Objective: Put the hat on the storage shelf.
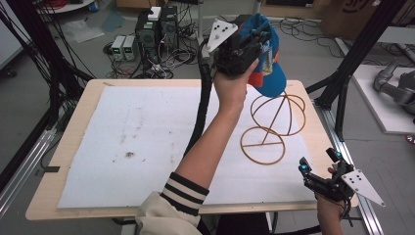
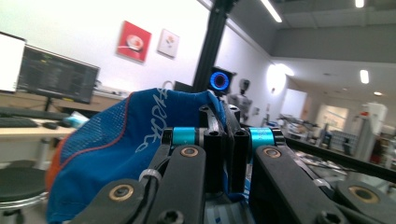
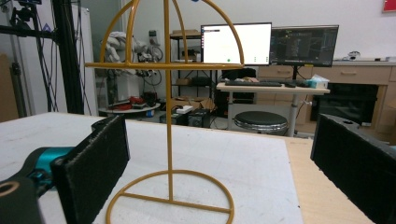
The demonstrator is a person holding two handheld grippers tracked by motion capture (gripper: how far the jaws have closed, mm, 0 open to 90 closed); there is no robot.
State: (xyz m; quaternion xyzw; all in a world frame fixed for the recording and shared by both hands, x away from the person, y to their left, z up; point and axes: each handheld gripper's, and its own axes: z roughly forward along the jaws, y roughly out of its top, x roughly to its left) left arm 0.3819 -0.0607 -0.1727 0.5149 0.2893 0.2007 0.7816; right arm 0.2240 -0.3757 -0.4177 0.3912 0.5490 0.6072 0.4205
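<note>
— Where's your left gripper?

— My left gripper (image 1: 254, 36) is raised high above the far edge of the table (image 1: 73, 127), over its right half. Its jaws are clenched on a blue baseball cap (image 1: 271, 73). In the left gripper view the jaws stand pressed together with blue fabric (image 2: 121, 140) bunched to their left, white lettering and a red seam line running across it.

— And the cap itself?

— It hangs in the air from my left gripper, with an orange patch on the side facing me. Its lower edge sits just above the domed top of the gold wire hat stand (image 1: 274, 125). From the high view I can't quite tell whether cap and dome are touching or only overlapping in line of sight.

— Where does the stand sit?

— Upright on the white mat (image 1: 147, 142), toward the right side of the table, its round base ring flat on the mat and a single post rising to the dome of hoops.

— Your right gripper?

— My right gripper (image 1: 318, 169) is low at the near right corner of the table, well apart from the cap. Its jaws are spread wide and hold nothing; in the right gripper view the two black pads (image 3: 95, 165) frame the stand (image 3: 168, 116), which stands beyond them on the mat.
</note>
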